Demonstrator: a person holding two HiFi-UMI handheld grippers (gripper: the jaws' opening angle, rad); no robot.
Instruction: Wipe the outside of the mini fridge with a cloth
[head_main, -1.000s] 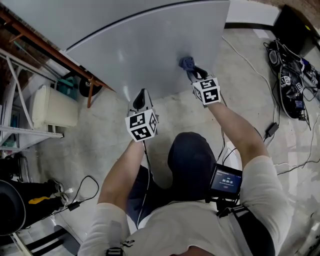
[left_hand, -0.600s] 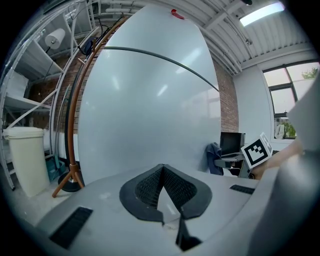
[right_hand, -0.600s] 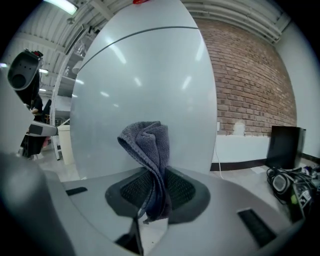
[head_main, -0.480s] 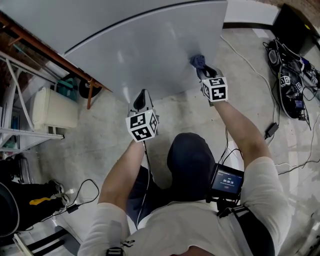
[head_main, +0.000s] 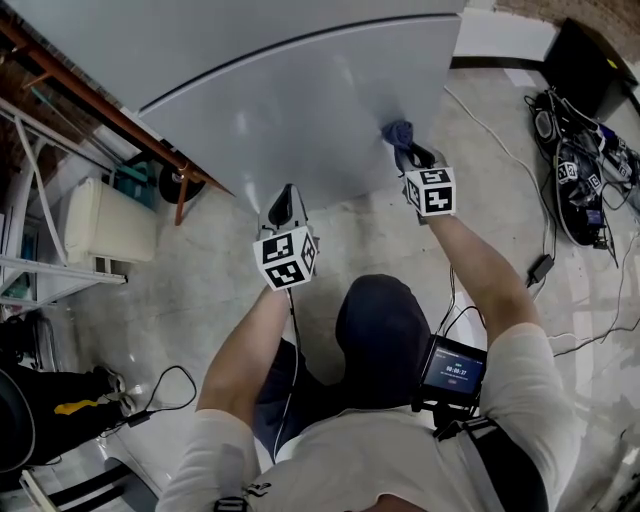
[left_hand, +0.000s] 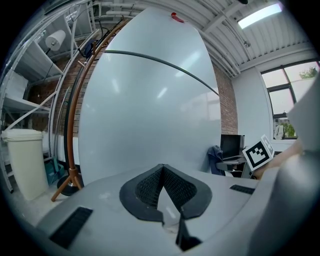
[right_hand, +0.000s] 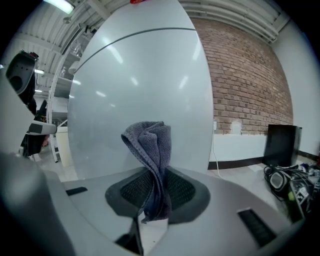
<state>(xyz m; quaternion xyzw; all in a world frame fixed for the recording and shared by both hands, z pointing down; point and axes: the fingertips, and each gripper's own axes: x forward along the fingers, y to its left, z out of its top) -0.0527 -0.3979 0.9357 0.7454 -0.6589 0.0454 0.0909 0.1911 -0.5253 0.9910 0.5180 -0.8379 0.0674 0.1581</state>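
Observation:
The pale grey mini fridge (head_main: 290, 95) fills the top of the head view, its door seam a dark line. My right gripper (head_main: 412, 155) is shut on a blue-grey cloth (head_main: 399, 131), whose bunched top touches the fridge front near its right edge. In the right gripper view the cloth (right_hand: 152, 155) stands up from between the pads against the fridge (right_hand: 135, 95). My left gripper (head_main: 282, 203) is shut on nothing, pointing at the lower fridge front (left_hand: 150, 110) and just short of it.
A copper-coloured pipe stand (head_main: 180, 180) and a white bin (head_main: 105, 215) stand left of the fridge. Cables and black gear (head_main: 585, 170) lie on the floor at right. A brick wall (right_hand: 245, 85) and a dark monitor (right_hand: 281, 145) are behind.
My right gripper has carried the cloth rightward along the fridge front, toward its right edge. The left gripper has hardly moved.

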